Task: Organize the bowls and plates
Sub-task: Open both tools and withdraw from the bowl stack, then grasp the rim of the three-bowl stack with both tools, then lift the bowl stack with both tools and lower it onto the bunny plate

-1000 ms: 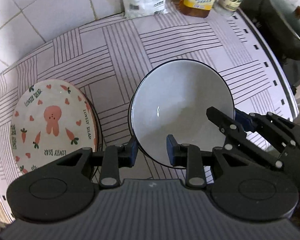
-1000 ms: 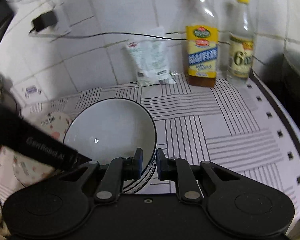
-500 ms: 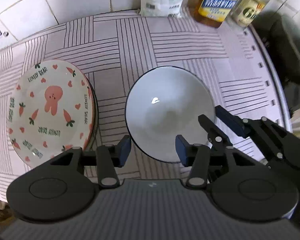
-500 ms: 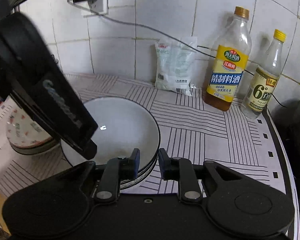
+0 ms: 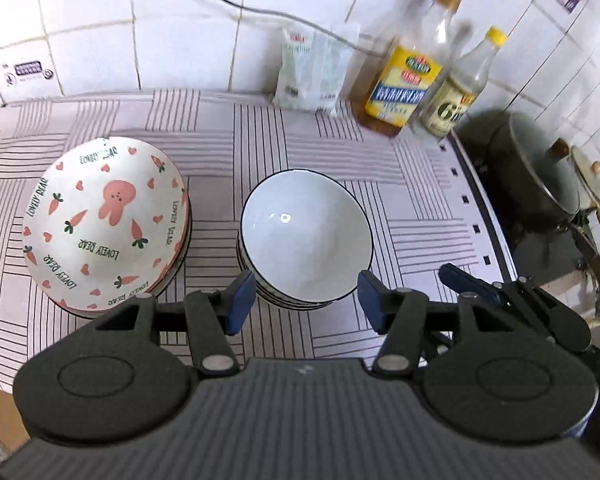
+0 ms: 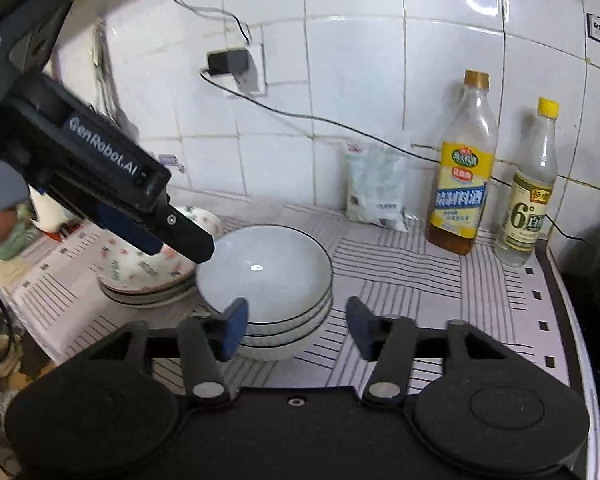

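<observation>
A stack of white bowls with dark rims (image 5: pixel 306 236) stands on the striped counter; it also shows in the right wrist view (image 6: pixel 266 276). Left of it sits a stack of rabbit-and-carrot plates (image 5: pixel 104 220), seen partly behind my left gripper's body in the right wrist view (image 6: pixel 148 276). My left gripper (image 5: pixel 305 300) is open and empty, raised above the near side of the bowl stack. My right gripper (image 6: pixel 294 322) is open and empty, just in front of the bowls; its fingers (image 5: pixel 466 282) show at the right in the left wrist view.
Two bottles (image 6: pixel 462 184) (image 6: pixel 530 200) and a white bag (image 6: pixel 376 190) stand against the tiled wall. A dark pot (image 5: pixel 540 184) sits on the stove at the right. A charger and cable (image 6: pixel 228 64) hang on the wall. The counter edge runs along the front.
Both grippers have opened wide and pulled up and back from the bowls. The right gripper has let go of the bowl rim; the bowl now rests on the stack.
</observation>
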Demonstrator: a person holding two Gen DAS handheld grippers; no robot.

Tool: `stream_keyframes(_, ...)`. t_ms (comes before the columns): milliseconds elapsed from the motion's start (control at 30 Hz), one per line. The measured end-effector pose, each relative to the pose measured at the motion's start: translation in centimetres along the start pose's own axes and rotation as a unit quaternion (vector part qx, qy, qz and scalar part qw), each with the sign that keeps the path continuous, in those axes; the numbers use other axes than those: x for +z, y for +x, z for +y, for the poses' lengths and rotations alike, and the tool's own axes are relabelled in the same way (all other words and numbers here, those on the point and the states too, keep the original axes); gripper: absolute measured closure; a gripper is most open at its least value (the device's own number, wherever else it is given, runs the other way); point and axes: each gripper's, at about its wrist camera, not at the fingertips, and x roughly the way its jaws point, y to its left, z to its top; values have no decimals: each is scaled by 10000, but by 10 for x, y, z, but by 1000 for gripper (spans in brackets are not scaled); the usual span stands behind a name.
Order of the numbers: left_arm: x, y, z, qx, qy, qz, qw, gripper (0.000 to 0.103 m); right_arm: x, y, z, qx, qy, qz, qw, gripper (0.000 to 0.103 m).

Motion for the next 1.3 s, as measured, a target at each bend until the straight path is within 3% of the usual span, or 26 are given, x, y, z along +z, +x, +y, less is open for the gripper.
stream_keyframes(67,-11,-5,2,17,45,-203,9998,43,-8,0,0,62,20,-69,10000,31)
stream_keyframes(167,-28,-7,6,98,98,-503,9986,40,-23,8,0,-7,41,31,10000,29)
stream_keyframes(267,-38,-5,11,-9,104,-536,9985,38,-40,22,-3,47,180,164,9997,25)
stream_keyframes(367,-41,4,20,-116,-137,-403,9990,34,-55,35,-3,66,237,220,9995,12)
stream_keyframes(467,-36,19,38,-372,-734,-217,9964,32,-63,53,0,104,198,317,9992,12)
stream_keyframes(633,-22,34,63,-605,-1687,-98,9838,31,-64,84,3,161,73,333,9993,11)
stream_keyframes(933,-4,98,66,-423,-1659,390,9845,31,-55,134,5,323,-211,349,9986,8)
stream_keyframes(1033,-4,117,69,-366,-1706,440,9837,35,-51,146,5,480,-228,374,9979,8)
stream_keyframes(1133,-5,126,72,-441,-1779,511,9817,58,-45,152,6,519,-328,465,9970,5)
stream_keyframes(1300,-7,125,71,-370,-1774,512,9821,60,-45,153,9,515,-752,592,9941,8)
